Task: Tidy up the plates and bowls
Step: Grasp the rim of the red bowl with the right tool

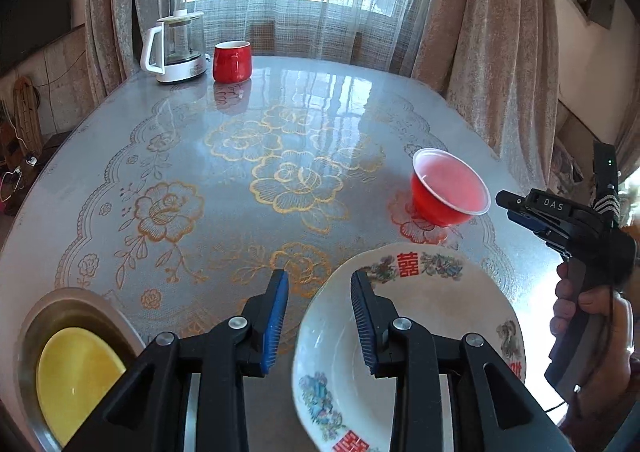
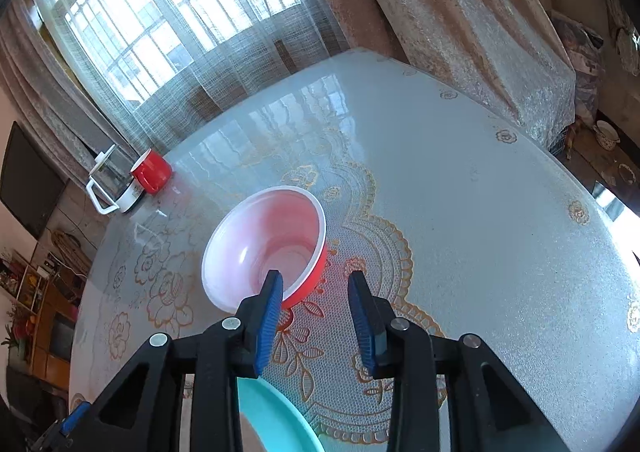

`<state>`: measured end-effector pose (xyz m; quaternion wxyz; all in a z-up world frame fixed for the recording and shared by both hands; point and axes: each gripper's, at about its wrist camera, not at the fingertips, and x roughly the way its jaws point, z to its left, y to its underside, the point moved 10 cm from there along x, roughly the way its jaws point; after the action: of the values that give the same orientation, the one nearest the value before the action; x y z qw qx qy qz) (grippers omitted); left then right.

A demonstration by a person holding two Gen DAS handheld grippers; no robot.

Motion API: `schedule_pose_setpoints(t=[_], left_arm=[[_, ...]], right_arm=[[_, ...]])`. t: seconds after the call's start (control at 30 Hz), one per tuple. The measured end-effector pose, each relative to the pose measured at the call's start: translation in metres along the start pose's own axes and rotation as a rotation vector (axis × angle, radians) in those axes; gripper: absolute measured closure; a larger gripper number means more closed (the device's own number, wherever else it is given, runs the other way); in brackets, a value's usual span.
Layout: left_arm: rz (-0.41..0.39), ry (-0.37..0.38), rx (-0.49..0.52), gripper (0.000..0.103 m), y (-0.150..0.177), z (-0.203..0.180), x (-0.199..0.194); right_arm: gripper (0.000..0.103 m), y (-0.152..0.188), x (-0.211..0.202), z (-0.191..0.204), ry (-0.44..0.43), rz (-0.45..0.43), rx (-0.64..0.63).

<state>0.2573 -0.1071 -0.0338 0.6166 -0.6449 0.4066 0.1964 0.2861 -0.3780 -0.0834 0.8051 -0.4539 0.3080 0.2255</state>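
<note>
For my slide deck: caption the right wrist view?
Open tongs near a red bowl on the patterned table, empty.

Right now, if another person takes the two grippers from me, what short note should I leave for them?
Left gripper: open, holds nothing, its right finger over the white patterned plate.
Right gripper: open, empty, close behind the red bowl, not gripping it.
Things: the red bowl stands alone on the table; the yellow dish lies in a metal bowl at the near left edge; a teal plate lies under the right gripper.
Done: only yellow dish nested, it seems.
Left: gather the red bowl, white plate and teal plate.
</note>
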Motion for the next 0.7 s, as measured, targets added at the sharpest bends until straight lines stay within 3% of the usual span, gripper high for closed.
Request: schedule_pose_setpoints(t=[0.33, 0.6, 0.7], left_arm=[[0.061, 0.141, 0.004, 0.07, -0.054, -0.07, 0.067], [0.144, 0.207, -0.019, 0.069, -0.06, -0.106, 0.118], [0.184, 0.221, -0.013, 0.076, -0.057, -0.114, 0.133]], right_arm=[[0.083, -0.015, 0.031, -0.004, -0.008, 0.038, -0.042], [0.091, -0.011, 0.046, 0.002, -0.012, 0.068, -0.105], [0.093, -0.009, 0.049, 0.004, -0.01, 0.079, -0.119]])
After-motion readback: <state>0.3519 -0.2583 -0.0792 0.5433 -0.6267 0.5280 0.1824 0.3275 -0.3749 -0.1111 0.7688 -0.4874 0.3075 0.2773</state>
